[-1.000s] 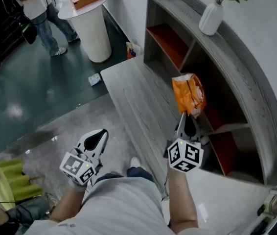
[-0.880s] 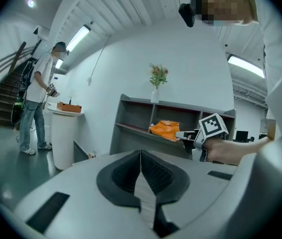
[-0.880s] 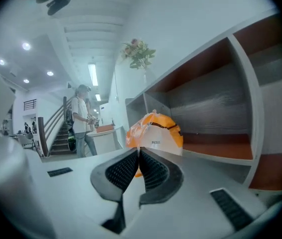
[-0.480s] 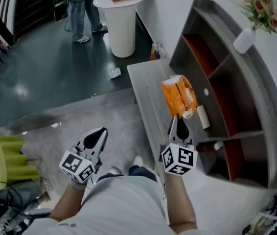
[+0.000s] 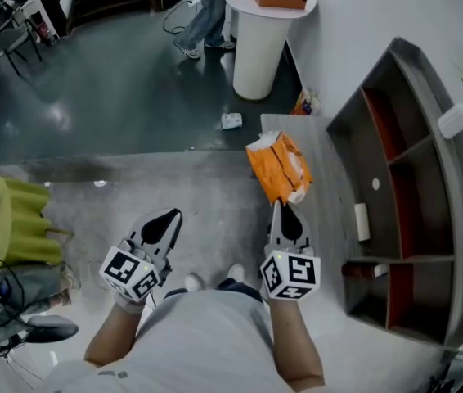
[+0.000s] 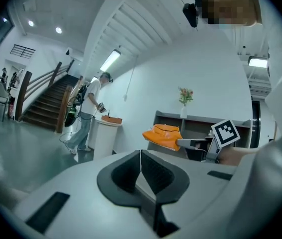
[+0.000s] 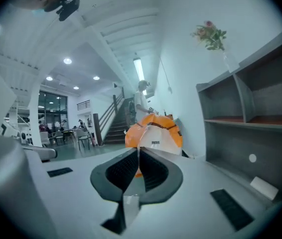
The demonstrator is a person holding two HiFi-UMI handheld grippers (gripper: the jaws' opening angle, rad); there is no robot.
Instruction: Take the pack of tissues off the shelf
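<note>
Right tongs (image 5: 283, 207) clamp the crinkly orange tissue pack (image 5: 278, 168) in mid-air, clear of the grey wooden shelf (image 5: 459, 211), so the job looks done; left tongs (image 5: 168, 217) closed, empty.

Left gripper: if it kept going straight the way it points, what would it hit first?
Probably nothing nearby. The left gripper, jaws shut, points past the pack of tissues toward the white wall between the round stand and the shelf; depth is hard to judge.
</note>
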